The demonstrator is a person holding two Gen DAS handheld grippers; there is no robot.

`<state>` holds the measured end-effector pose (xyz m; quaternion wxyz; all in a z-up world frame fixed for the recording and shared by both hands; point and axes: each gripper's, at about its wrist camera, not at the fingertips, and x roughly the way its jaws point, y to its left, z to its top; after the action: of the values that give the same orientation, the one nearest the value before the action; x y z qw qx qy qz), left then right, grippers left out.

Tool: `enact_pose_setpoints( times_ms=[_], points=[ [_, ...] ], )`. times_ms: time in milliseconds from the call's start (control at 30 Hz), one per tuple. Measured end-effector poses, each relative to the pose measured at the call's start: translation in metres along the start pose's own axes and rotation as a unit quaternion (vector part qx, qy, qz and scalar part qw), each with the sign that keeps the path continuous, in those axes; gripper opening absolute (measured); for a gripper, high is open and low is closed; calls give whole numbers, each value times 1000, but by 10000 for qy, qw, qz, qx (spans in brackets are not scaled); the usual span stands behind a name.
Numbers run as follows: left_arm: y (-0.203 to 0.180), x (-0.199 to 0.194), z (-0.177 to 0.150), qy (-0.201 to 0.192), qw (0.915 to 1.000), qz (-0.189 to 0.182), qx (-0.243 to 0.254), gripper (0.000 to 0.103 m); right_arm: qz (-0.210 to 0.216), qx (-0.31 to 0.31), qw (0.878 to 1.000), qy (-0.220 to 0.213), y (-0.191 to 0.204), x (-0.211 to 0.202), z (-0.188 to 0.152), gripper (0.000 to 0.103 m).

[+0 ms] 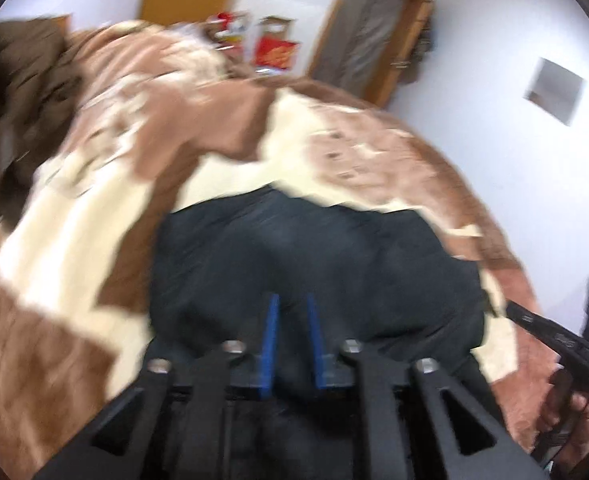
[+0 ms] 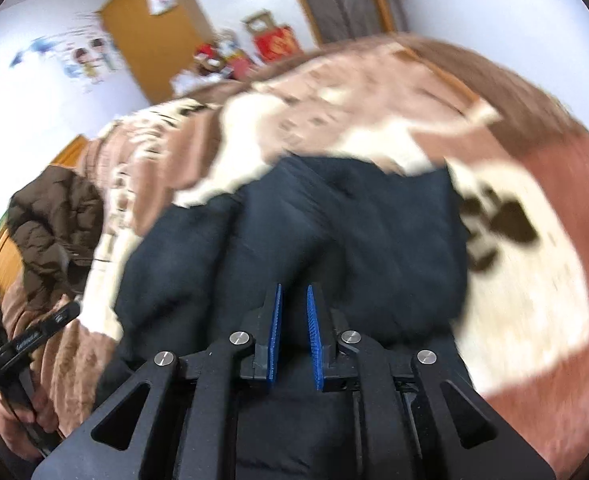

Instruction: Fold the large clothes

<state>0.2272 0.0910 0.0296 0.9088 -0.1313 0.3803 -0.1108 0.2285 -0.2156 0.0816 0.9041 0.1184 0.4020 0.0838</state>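
Observation:
A large black garment point(image 1: 318, 264) lies bunched on a bed covered by a brown and cream blanket point(image 1: 74, 248). My left gripper point(image 1: 292, 310) hovers over the garment's near part, its blue pads a small way apart with nothing pinched between them. In the right wrist view the same black garment point(image 2: 334, 232) fills the middle. My right gripper point(image 2: 294, 294) stands over it with a narrow gap between its pads, and no cloth is caught in that gap. Both views are motion blurred.
A brown puffer jacket point(image 1: 14, 92) point(image 2: 54, 220) is heaped at the left end of the bed. The person's hands point(image 1: 566, 400) point(image 2: 14, 412) show at the frame edges. Wooden doors point(image 2: 154, 40) and red boxes point(image 1: 274, 52) stand against the white wall behind.

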Motion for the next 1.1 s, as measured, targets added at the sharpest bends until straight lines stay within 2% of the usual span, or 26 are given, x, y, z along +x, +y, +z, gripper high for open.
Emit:
enact_pose_setpoints(
  times_ms=[33, 100, 233, 267, 367, 500, 633, 700, 767, 833, 900, 1000, 1100],
  points=[
    [-7, 7, 4, -15, 9999, -94, 104, 36, 68, -127, 9999, 12, 9, 8, 3, 17],
    [-20, 26, 1, 62, 9994, -142, 317, 38, 116, -347, 9991, 211, 16, 29, -2, 18],
    [-18, 67, -37, 678, 9970, 43, 367, 38, -324, -455, 9923, 1104, 2, 87, -42, 18],
    [-10, 77, -51, 852, 9958, 135, 309, 38, -316, -357, 9917, 1194, -8, 95, -52, 18],
    [11, 98, -77, 1082, 9941, 13, -43, 41, -248, -143, 9923, 1204, -24, 104, -69, 17],
    [11, 106, -86, 926, 9957, 16, 98, 41, -354, -294, 9916, 1208, -25, 116, -76, 17],
    [5, 101, -79, 1049, 9944, 131, 64, 41, -493, -385, 9886, 1367, -18, 106, -73, 17],
    [2, 88, -73, 1069, 9942, 133, -7, 41, -616, -526, 9886, 1271, -8, 91, -68, 17],
    [1, 70, -66, 941, 9955, 111, 38, 41, -515, -590, 9928, 907, -2, 65, -58, 17],
    [2, 58, -54, 734, 9970, 246, 85, 41, -469, -636, 9955, 524, 4, 48, -42, 17],
    [8, 55, -34, 553, 9982, 229, -94, 41, -429, -646, 9966, 264, 7, 44, -22, 17],
    [17, 67, -5, 319, 9985, 432, -137, 41, -477, -620, 9967, 207, 3, 65, 2, 17],
    [35, 99, 8, 423, 9971, 618, -152, 41, -871, -541, 9932, 557, -20, 106, 5, 17]
  ],
)
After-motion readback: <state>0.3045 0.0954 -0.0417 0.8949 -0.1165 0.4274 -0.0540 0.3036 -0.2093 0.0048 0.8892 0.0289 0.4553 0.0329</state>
